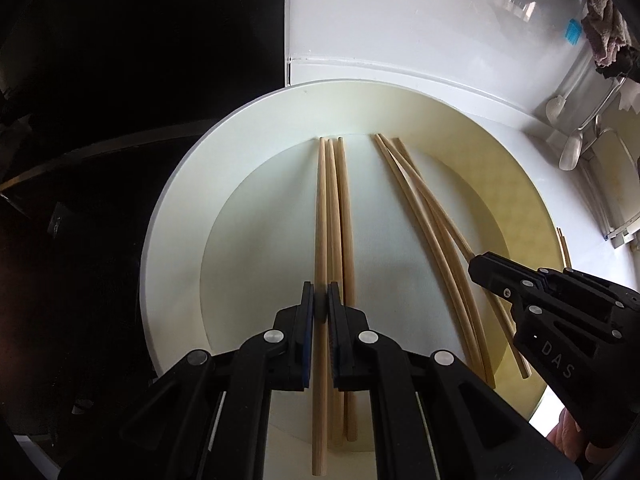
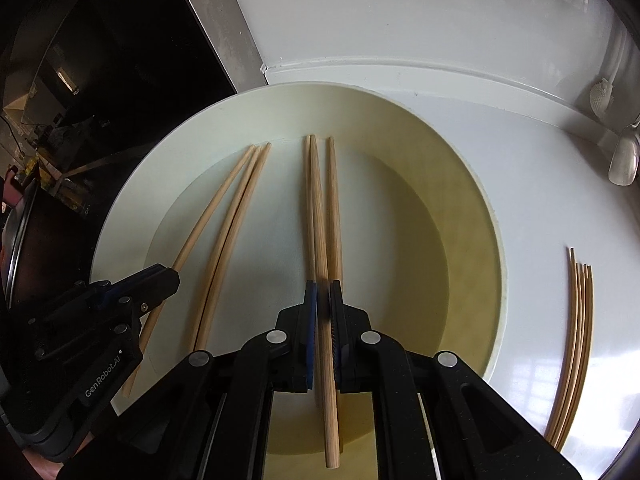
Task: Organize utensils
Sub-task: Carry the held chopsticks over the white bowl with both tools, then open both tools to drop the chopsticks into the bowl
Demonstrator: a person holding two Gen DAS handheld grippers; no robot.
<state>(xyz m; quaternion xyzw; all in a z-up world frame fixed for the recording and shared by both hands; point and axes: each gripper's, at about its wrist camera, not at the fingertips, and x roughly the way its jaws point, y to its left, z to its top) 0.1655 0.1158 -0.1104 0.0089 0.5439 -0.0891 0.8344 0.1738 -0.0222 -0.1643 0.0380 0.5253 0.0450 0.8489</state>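
Left wrist view looks down on a wide, round, cream-white plastic tray (image 1: 176, 216) standing on a white countertop (image 1: 400, 20), its far rim close to the counter's back edge. The left gripper (image 1: 321, 304) is closed down to a narrow gap on one long, pale wooden chopstick (image 1: 320, 216), the leftmost of three lying side by side near the tray's middle. The right gripper (image 2: 322, 300), seen from its own camera, is likewise pinched onto a single wooden chopstick (image 2: 320, 240) from a second trio toward the tray's right half (both sticks run between the pads and out past the camera). A further bundle of thin chopsticks (image 2: 576, 340) lies on the countertop just outside the tray's right rim.
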